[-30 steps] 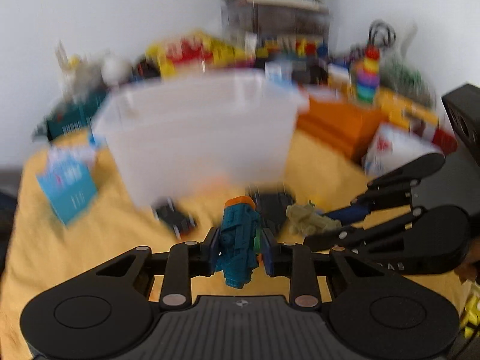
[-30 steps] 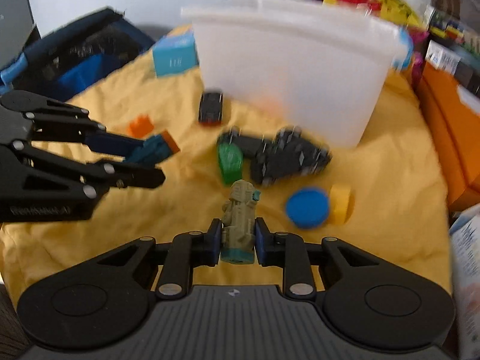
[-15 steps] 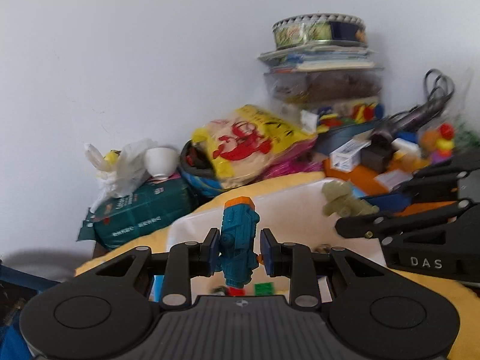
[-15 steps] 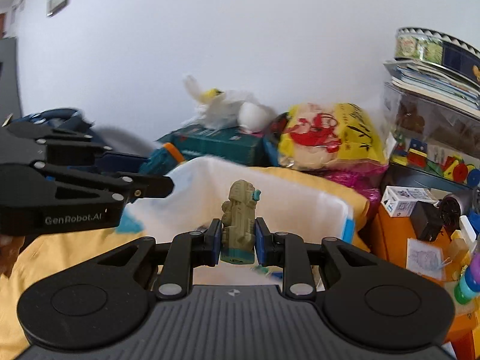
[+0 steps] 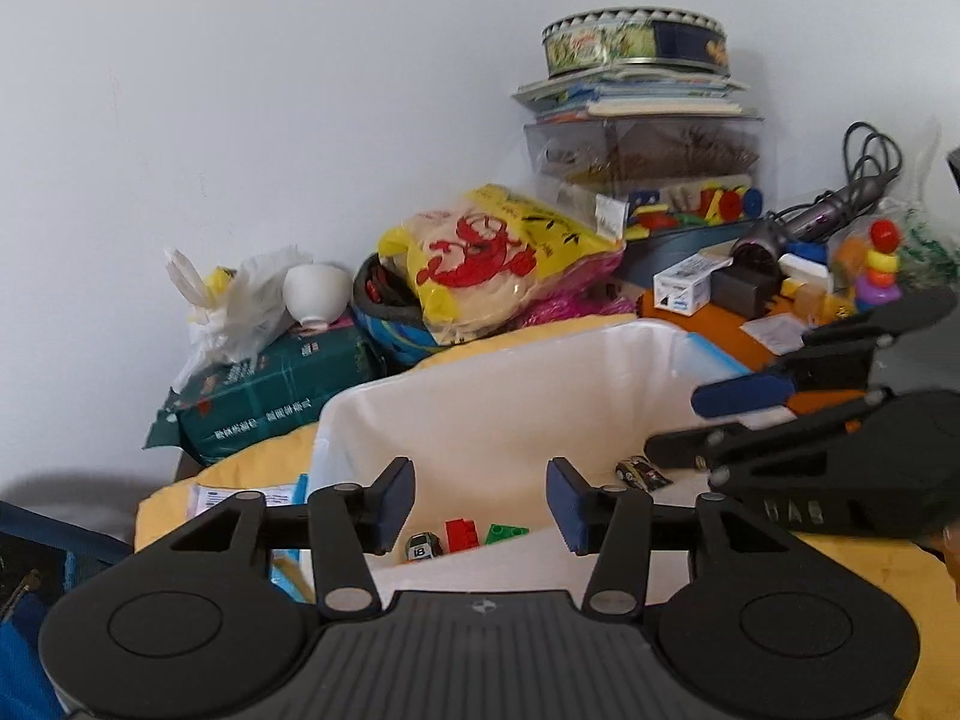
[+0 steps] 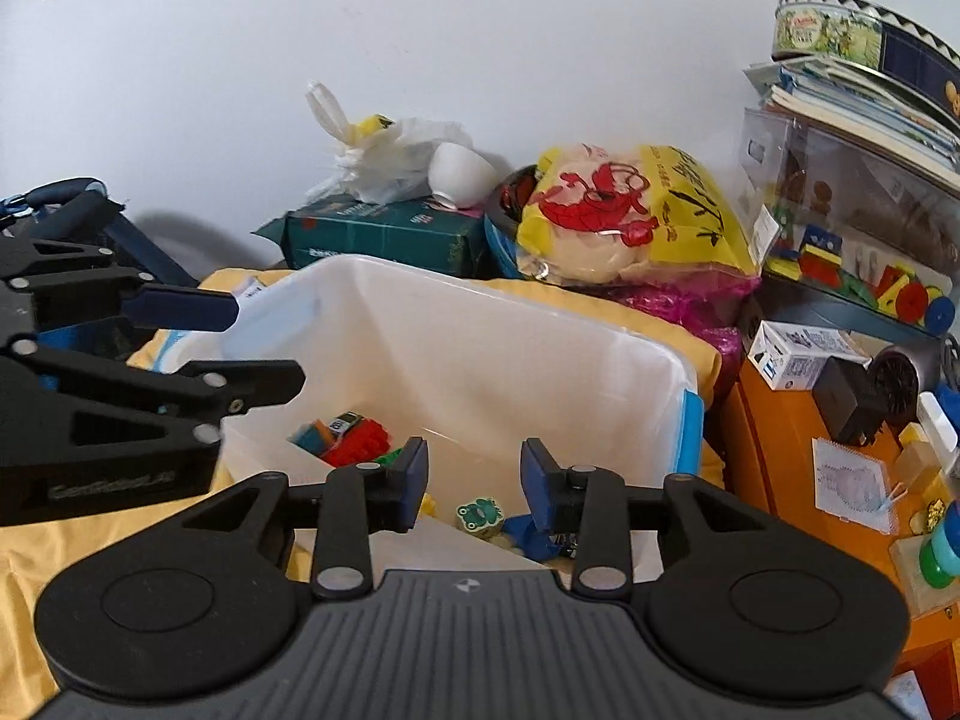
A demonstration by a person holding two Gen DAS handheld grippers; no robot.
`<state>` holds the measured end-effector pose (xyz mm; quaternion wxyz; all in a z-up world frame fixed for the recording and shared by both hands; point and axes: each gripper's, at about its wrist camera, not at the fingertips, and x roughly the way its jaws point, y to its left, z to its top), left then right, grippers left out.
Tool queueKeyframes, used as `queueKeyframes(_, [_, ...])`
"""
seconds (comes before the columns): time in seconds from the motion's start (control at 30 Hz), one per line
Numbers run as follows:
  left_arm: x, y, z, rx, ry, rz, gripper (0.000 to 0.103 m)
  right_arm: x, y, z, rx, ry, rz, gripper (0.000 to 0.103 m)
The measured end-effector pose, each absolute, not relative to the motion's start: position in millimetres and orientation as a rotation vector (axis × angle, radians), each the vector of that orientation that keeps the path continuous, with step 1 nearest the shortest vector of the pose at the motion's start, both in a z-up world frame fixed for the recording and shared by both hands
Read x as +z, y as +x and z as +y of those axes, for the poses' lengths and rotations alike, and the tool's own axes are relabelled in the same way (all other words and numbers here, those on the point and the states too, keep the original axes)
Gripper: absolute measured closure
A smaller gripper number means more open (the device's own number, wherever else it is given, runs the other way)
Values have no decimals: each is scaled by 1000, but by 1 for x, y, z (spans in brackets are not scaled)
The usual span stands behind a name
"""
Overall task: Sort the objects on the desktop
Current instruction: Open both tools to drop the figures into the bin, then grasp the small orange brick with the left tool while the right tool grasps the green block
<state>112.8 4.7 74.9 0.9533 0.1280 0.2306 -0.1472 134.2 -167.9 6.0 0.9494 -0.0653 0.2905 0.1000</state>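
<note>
A white translucent plastic bin (image 5: 510,396) sits on the yellow cloth, also in the right wrist view (image 6: 492,348). Both grippers hang over its near rim. My left gripper (image 5: 480,504) is open and empty; below it lie a small toy car (image 5: 423,545), a red brick (image 5: 461,534) and a green brick (image 5: 504,533). My right gripper (image 6: 474,483) is open and empty; below it lie a green frog block (image 6: 478,515), a red toy (image 6: 357,443) and blue pieces. The right gripper shows at right in the left wrist view (image 5: 828,432).
Behind the bin are a green carton (image 5: 270,396), a white bowl (image 5: 317,293), a yellow shrimp-print bag (image 5: 498,258), and a stack of boxes topped by a round tin (image 5: 636,48). An orange box (image 6: 798,444) with small items stands at right. A blue bag (image 6: 66,222) is at left.
Both grippers have opened over the bin. The blue-and-orange robot toy has left the left gripper and the tan robot toy has left the right gripper. The views tilted slightly downward.
</note>
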Motion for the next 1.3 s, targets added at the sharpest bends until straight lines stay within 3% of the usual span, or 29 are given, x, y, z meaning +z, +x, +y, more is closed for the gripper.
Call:
queueKeyframes(0.17, [75, 86, 16, -297, 306, 450, 39, 18, 119, -168, 219, -140, 537, 55])
queueKeyframes(0.27, [66, 71, 30, -294, 253, 486, 39, 21, 106, -169, 236, -162, 523, 55])
queueKeyframes(0.37, [45, 54, 39, -294, 201, 548, 39, 17, 90, -170, 274, -156, 534, 57])
queueKeyframes(0.6, [-19, 20, 46, -233, 232, 693, 39, -52, 51, -157, 390, -102, 744, 74])
queueKeyframes(1.17, [-26, 21, 85, -154, 163, 719, 39, -109, 89, -136, 341, 148, 883, 74])
queueKeyframes(1.3, [-28, 37, 85, -164, 141, 731, 39, -101, 84, -142, 347, 186, 856, 73])
